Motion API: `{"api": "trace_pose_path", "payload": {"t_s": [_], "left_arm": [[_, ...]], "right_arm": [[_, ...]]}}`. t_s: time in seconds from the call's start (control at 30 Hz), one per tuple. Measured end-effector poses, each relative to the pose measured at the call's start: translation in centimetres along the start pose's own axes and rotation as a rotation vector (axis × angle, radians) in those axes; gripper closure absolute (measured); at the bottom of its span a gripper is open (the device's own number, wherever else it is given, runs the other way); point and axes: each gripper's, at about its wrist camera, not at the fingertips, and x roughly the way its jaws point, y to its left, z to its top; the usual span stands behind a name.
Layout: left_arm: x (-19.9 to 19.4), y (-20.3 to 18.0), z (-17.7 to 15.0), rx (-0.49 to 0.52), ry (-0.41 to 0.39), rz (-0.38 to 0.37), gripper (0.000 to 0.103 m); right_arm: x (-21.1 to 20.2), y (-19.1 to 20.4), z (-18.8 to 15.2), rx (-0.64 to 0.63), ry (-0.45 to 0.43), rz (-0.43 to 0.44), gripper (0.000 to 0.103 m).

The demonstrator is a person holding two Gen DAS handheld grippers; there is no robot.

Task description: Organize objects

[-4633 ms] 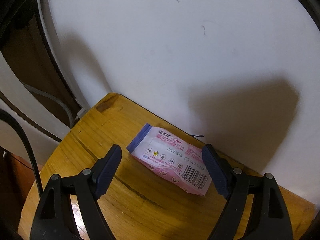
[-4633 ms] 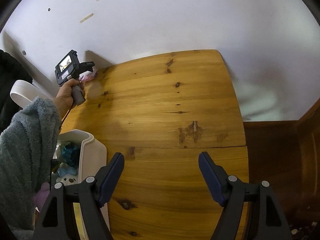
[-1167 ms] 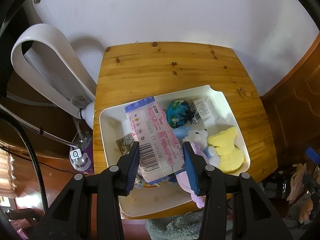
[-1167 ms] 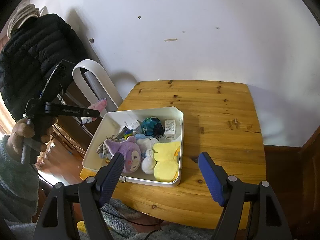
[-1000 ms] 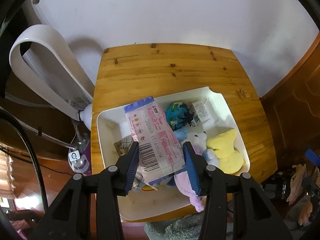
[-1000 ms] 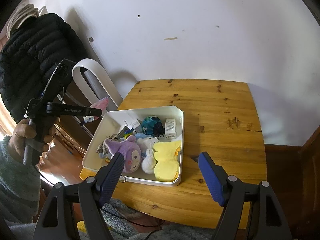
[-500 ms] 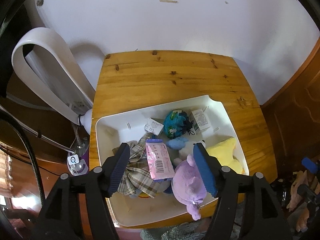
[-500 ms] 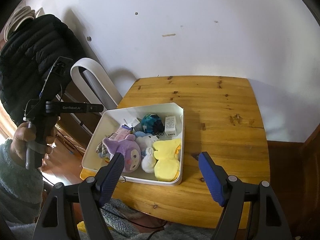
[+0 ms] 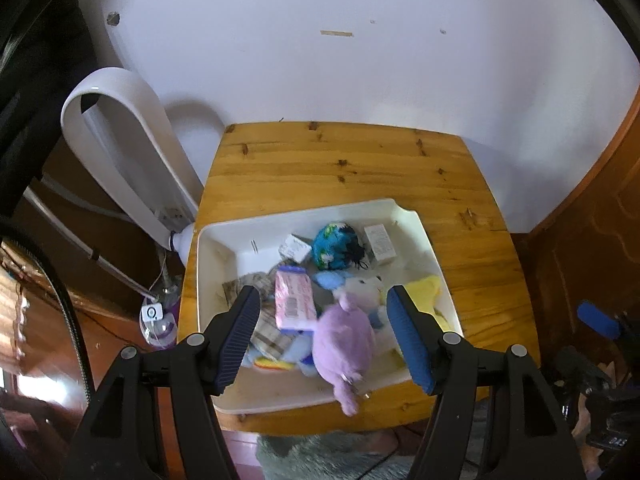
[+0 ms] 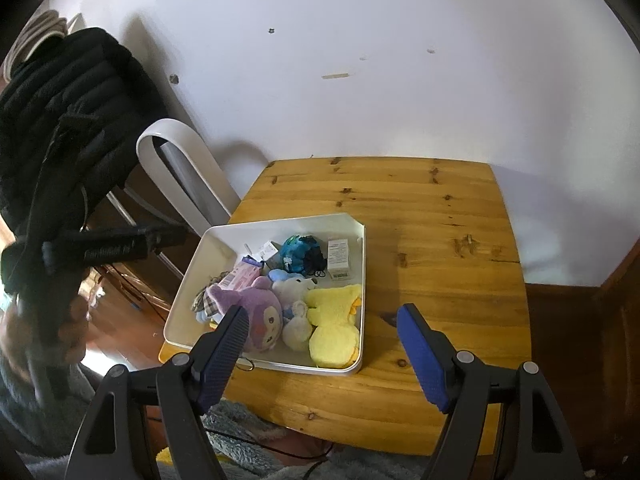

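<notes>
We see our right gripper (image 10: 322, 338) with its jaws wide apart and empty above the wooden table (image 10: 440, 216). The white tray (image 10: 362, 280) holds a pink packet (image 10: 242, 274), a purple plush (image 10: 256, 308), a yellow plush (image 10: 334, 320) and a small white box (image 10: 339, 260). Our left gripper (image 10: 176, 234) hangs beside the tray, blurred.

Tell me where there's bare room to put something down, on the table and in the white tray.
The table is bare between the white tray and the wall, and along its right side. Inside the tray, the far-left corner by the white fan is free. The rest is crowded: pink packet, purple plush, yellow plush.
</notes>
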Motion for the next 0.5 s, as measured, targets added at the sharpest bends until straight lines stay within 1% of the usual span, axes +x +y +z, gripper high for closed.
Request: {"api": "trace_pose_path", "payload": {"t_s": [0.13, 0.2, 0.23, 0.27, 0.37, 0.43, 0.5], "left_arm": [[-0.3, -1.8, -1.8, 0.015, 0.017, 0.0, 0.033], [-0.5, -2.6, -2.7, 0.022, 0.01, 0.0, 0.033], [-0.8, -2.9, -3.0, 0.023, -0.008, 0.01, 0.033], [-1.3, -3.3, -3.4, 0.024, -0.043, 0.035, 0.033], [-2.3, -4.1, -4.1, 0.017, -0.093, 0.079, 0.033], [-2.8, -4.2, -4.2, -0.006, -0.108, 0.075, 0.033], [-3.1, -4.5, -4.4, -0.019, -0.116, 0.066, 0.033]], "right_arm": [[-0.6, 0.3, 0.0, 0.006, -0.005, -0.039, 0.025], [-0.7, 0.3, -0.1, 0.005, -0.013, -0.058, 0.022], [-0.8, 0.4, -0.2, 0.002, -0.018, -0.072, 0.022], [-0.8, 0.4, -0.2, -0.002, -0.021, -0.086, 0.022], [-0.7, 0.6, -0.5, -0.008, -0.037, -0.129, 0.022], [-0.7, 0.7, -0.7, -0.009, -0.049, -0.146, 0.022], [-0.7, 0.6, -0.9, 0.005, -0.052, -0.136, 0.022]]}}
